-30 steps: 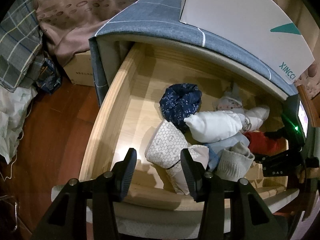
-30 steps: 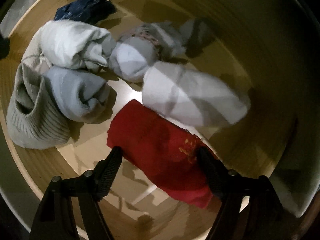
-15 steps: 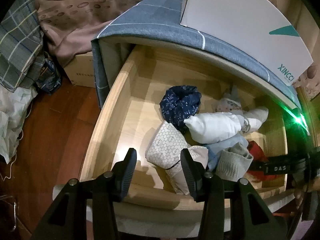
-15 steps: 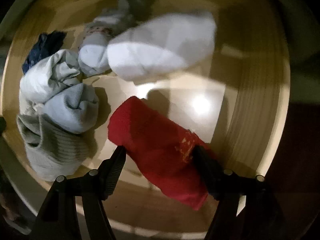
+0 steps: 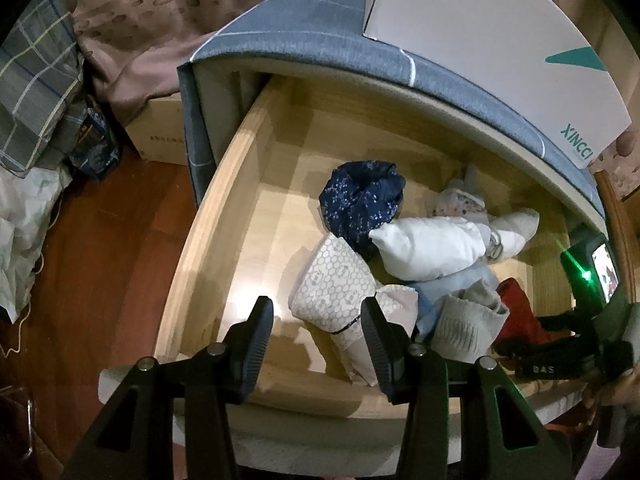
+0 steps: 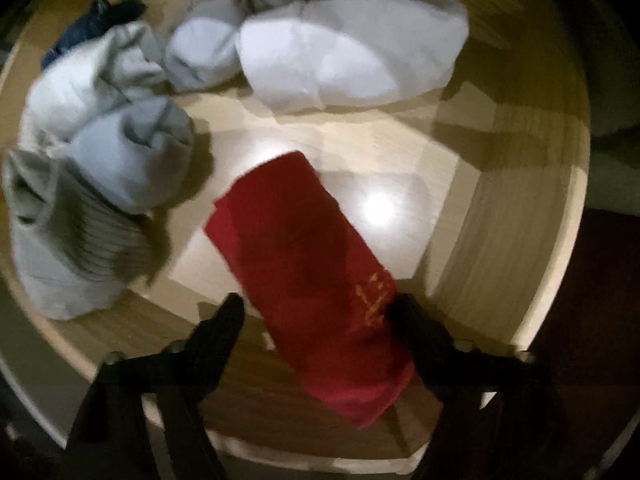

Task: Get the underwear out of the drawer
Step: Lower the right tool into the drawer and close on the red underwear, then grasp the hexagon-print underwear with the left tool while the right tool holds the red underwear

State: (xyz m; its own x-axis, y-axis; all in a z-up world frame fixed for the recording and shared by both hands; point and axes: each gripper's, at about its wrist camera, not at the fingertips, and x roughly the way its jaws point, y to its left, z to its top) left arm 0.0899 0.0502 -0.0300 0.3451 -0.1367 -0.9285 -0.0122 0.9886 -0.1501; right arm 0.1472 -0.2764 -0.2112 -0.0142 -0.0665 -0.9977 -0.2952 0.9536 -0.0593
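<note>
Floor: dark red-brown wood (image 5: pixel 100 240), with a cardboard box (image 5: pixel 160 128) and heaped cloth at the left.
Cabinet: grey-blue cloth top (image 5: pixel 320 48), a white box (image 5: pixel 500 40) resting on it.
Drawer: pale wood (image 5: pixel 208 240), pulled out; left half of its bottom bare.
In drawer: rolled garments bunched to the right: navy roll (image 5: pixel 360 204), white roll (image 5: pixel 432 248), honeycomb-print roll (image 5: pixel 332 284), pale blue roll (image 6: pixel 132 160), ribbed grey roll (image 6: pixel 68 240), long white roll (image 6: pixel 352 48).
Red underwear: (image 6: pixel 312 268) lies on the drawer bottom near the front right corner, apart from the other rolls.
Left gripper: (image 5: pixel 318 340) hangs over the front rail, fingers apart with nothing between them; the honeycomb roll lies beyond.
Right gripper: (image 6: pixel 318 320) points down into the drawer, fingers (image 6: pixel 224 324) either side of the red underwear and just closing; the right one touches the cloth, the left stands off it. View blurred.
</note>
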